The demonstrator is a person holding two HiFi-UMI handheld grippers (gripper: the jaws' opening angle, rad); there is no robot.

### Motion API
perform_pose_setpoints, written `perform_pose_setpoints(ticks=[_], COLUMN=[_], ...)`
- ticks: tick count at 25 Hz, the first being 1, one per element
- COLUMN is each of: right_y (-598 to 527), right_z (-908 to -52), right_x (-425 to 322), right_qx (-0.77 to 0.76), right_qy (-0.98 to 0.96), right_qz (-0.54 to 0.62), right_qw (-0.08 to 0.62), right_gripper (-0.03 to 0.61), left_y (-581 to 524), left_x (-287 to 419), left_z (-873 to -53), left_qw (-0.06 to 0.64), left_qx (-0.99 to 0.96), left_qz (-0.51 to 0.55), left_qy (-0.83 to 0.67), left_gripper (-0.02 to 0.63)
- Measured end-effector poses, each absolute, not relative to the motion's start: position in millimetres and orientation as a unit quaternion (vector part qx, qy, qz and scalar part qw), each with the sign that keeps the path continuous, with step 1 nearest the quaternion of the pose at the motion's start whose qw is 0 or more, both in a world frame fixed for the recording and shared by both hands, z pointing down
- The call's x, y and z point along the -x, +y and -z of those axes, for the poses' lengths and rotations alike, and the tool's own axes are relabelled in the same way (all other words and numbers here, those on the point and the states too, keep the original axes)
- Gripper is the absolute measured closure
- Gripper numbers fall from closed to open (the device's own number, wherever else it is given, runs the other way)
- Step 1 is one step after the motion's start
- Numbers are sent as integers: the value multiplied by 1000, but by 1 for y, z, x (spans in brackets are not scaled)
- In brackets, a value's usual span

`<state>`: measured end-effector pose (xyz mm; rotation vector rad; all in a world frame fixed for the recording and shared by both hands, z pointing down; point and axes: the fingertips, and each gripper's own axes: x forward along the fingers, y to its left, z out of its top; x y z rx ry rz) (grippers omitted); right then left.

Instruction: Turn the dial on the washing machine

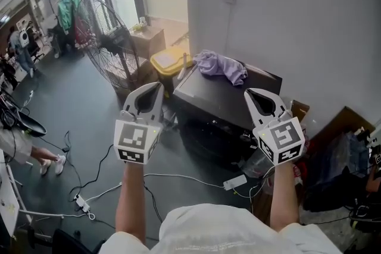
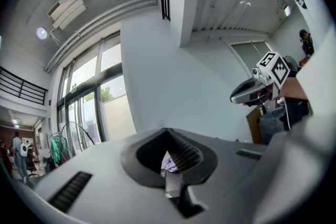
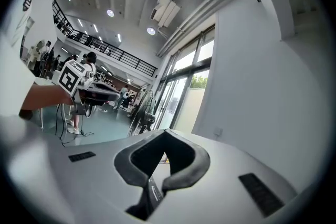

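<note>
A black washing machine (image 1: 217, 105) stands on the floor against the white wall, with a purple cloth (image 1: 221, 66) lying on its top. I cannot make out its dial. My left gripper (image 1: 157, 87) is held up in the air to the left of the machine, jaws shut and empty. To the machine's right, my right gripper (image 1: 248, 92) is also raised, shut with nothing in it. In the left gripper view the jaws (image 2: 167, 131) meet at the tips, with the right gripper (image 2: 248, 93) off to the side. The right gripper view shows closed jaws (image 3: 164, 131) too.
A yellow bin (image 1: 168, 60) and a large standing fan (image 1: 106, 38) are beyond the machine on the left. White cables and a power strip (image 1: 82, 204) lie on the grey floor. Cardboard and bags (image 1: 336, 154) crowd the right. People stand far left.
</note>
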<state>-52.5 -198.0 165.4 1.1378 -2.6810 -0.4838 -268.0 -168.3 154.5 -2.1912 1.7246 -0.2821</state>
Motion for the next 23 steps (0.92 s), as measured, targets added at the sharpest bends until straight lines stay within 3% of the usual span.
perform_pose_setpoints(ticks=[23], right_y=[-190], right_z=[-184], right_x=[55], right_qx=[-379], right_qy=[-906], right_qz=[152], right_qw=[113], right_gripper=[565], left_y=[-155], left_x=[265], left_z=[-178], left_qw=[143], left_qx=[778], left_qz=[102], left_qy=[603], left_gripper=[597])
